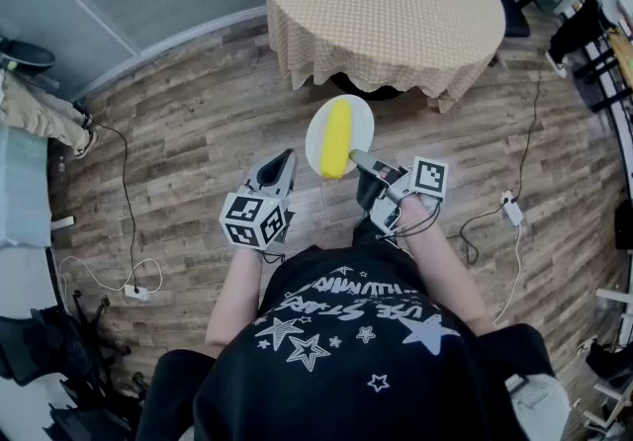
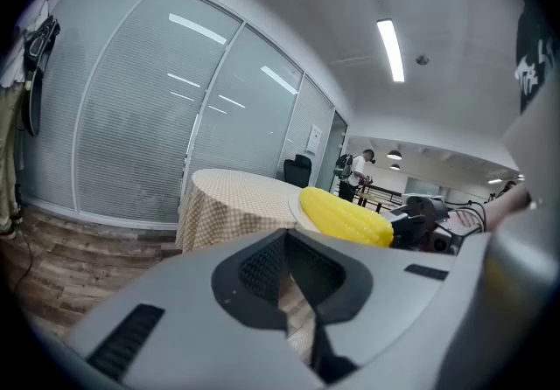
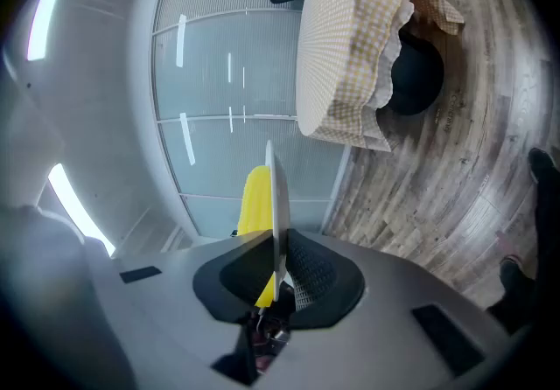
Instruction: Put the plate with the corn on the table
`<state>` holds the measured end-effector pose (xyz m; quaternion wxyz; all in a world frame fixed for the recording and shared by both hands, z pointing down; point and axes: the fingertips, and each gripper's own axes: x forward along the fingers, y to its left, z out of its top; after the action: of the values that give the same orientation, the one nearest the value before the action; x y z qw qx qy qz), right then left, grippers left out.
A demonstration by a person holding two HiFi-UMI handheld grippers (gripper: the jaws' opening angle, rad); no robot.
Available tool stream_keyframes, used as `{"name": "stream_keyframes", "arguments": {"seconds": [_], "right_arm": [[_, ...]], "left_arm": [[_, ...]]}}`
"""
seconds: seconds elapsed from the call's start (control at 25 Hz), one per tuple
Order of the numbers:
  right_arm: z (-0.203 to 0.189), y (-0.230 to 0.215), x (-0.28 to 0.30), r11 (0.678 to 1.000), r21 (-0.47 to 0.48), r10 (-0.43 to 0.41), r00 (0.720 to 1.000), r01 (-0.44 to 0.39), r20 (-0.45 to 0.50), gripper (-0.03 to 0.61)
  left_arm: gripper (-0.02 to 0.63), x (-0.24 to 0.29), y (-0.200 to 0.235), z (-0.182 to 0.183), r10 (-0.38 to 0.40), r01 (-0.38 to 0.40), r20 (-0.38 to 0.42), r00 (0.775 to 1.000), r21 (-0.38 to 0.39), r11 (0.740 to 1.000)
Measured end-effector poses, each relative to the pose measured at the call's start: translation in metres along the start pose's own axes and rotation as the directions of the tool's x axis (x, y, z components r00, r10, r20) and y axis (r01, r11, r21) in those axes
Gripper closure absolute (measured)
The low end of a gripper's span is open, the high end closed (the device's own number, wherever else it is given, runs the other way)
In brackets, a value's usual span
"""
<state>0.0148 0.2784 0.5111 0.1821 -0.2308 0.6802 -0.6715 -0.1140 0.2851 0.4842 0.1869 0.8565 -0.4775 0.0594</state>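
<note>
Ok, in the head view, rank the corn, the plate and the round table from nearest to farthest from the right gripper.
1. Plate: its near rim is clamped in the right gripper.
2. Corn: lying on the plate, just left of the gripper.
3. Round table: ahead, beyond the plate, not touching it.

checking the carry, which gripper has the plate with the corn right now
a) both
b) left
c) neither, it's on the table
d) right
d: the right gripper is clamped on the rim of the plate carrying the corn, while the left gripper beside it holds nothing.
</note>
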Motion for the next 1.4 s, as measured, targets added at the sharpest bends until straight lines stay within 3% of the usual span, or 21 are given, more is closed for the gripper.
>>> {"name": "stream_keyframes", "arguments": {"seconds": [0.92,1.4], "right_arm": [[-0.073,0.006,0.014,0.999,-0.034,0.007,1.000,-0.006,0.028,0.534],[-0.067,0.019,0.028,0.998,-0.067,0.009,1.000,-0.008,0.012,0.532]], "left_arm": [[0.606,-0.070,0.022,-0.019,-0.024,0.024,0.006,1.000,0.021,0.999],[0.606,-0.068,0.030,-0.013,-0.032,0.032,0.023,0.999,0.010,0.999]]}}
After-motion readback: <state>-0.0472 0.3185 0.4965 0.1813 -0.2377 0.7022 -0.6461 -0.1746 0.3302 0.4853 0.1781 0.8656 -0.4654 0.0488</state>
